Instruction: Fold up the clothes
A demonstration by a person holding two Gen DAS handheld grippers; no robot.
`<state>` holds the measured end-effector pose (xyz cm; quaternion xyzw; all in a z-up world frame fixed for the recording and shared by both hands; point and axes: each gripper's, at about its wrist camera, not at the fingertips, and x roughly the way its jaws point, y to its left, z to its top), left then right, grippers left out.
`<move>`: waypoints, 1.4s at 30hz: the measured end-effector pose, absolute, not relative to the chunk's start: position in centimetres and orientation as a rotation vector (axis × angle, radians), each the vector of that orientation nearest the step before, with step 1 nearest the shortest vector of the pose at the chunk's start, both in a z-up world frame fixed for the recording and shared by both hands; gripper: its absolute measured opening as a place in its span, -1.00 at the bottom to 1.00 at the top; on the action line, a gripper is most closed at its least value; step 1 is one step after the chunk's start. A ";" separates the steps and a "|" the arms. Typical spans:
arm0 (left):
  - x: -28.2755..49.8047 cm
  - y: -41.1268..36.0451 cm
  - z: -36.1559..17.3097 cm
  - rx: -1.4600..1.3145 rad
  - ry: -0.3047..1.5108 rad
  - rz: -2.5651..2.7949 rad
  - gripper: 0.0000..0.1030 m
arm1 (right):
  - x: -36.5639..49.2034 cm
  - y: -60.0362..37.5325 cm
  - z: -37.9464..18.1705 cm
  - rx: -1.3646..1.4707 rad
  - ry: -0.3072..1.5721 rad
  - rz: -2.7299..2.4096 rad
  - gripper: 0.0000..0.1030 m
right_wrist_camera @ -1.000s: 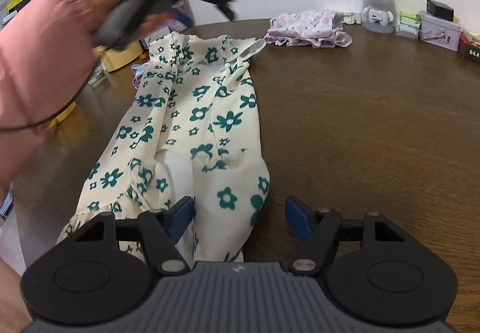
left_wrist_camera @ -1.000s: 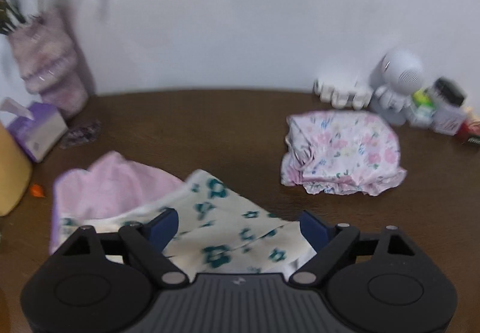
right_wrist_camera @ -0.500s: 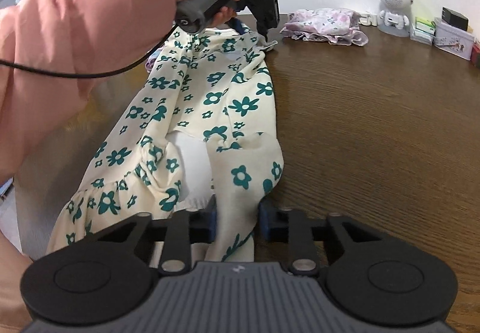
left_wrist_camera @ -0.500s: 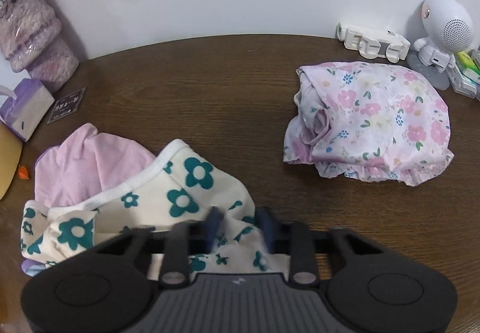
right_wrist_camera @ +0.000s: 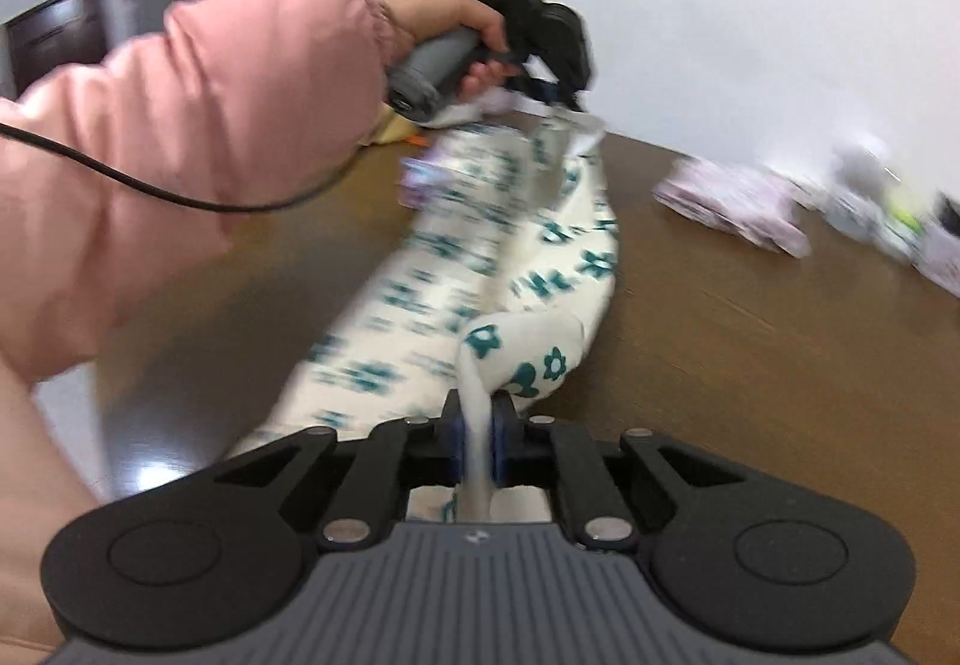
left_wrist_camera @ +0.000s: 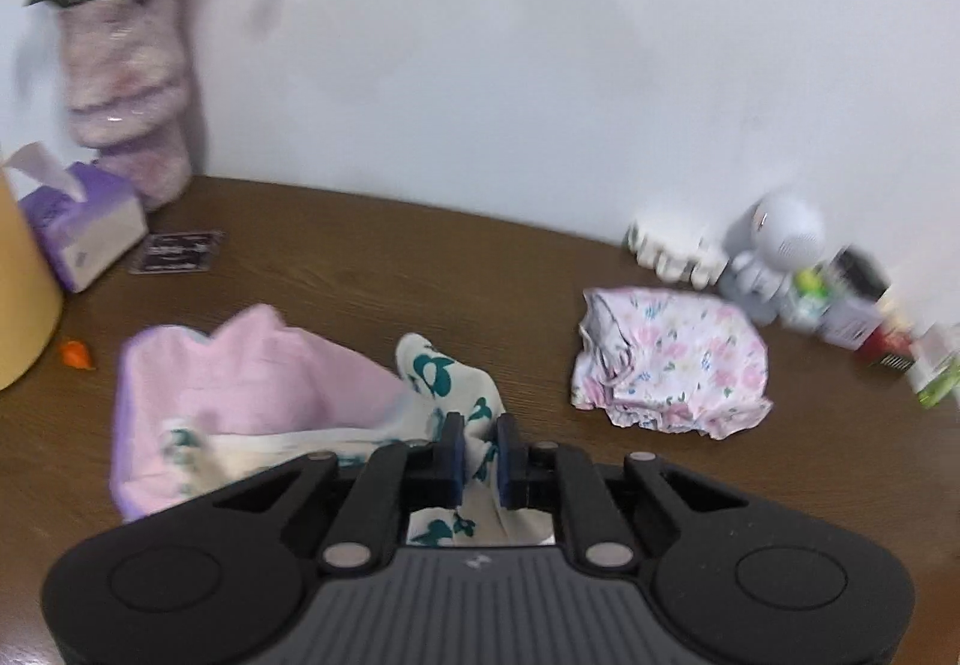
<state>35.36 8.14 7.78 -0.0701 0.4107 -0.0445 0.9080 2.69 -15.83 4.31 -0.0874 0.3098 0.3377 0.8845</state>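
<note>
soft cream teal-flowered garment [right_wrist_camera: 480,269] pinched in both closing jaws, glossy wooden table [right_wrist_camera: 750,365]

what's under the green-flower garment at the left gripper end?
A pink garment lies beneath the cream green-flower garment there, on the brown table. How far it runs under the cream cloth is covered.

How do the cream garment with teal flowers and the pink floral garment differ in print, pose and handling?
The cream garment bears big teal flowers; the pink floral garment has small pastel ones. The cream one is stretched long, the pink one bundled. The left gripper and right gripper pinch the cream one; nothing touches the pink one. Both are on the table.
</note>
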 end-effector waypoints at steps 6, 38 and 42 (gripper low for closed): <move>31.6 14.3 6.8 -0.221 0.809 -0.120 -0.83 | 1.2 -11.7 4.4 -0.257 0.693 0.835 -0.85; 31.8 18.8 4.1 -0.336 0.760 -0.184 -0.83 | 1.6 -9.6 7.0 -0.312 0.615 0.682 -0.94; 31.6 20.2 2.8 -0.380 0.777 -0.161 -0.83 | 1.6 -6.1 3.7 -0.425 0.713 0.772 -0.93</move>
